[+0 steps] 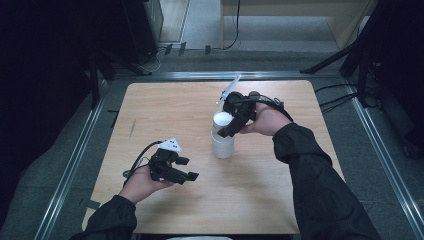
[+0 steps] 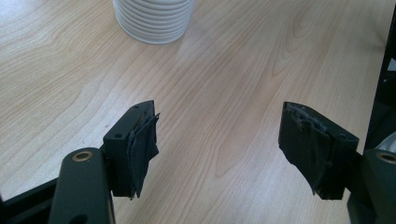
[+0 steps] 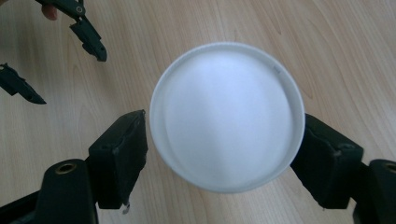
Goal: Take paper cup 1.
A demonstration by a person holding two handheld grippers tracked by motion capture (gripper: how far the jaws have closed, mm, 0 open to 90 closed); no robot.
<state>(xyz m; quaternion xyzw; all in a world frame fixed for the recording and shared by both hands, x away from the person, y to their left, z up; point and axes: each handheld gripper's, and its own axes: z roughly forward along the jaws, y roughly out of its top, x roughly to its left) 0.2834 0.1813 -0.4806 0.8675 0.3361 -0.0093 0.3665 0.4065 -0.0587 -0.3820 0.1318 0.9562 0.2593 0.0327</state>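
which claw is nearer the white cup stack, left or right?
Right. The right claw is at the top of the white cup stack, its jaws on either side of the top. The left claw sits apart, toward the table's near left, jaws empty.

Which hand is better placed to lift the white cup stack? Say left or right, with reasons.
Right. The right tool hangs over the white cup stack, its jaws flanking the top. The left tool sits apart, open and empty.
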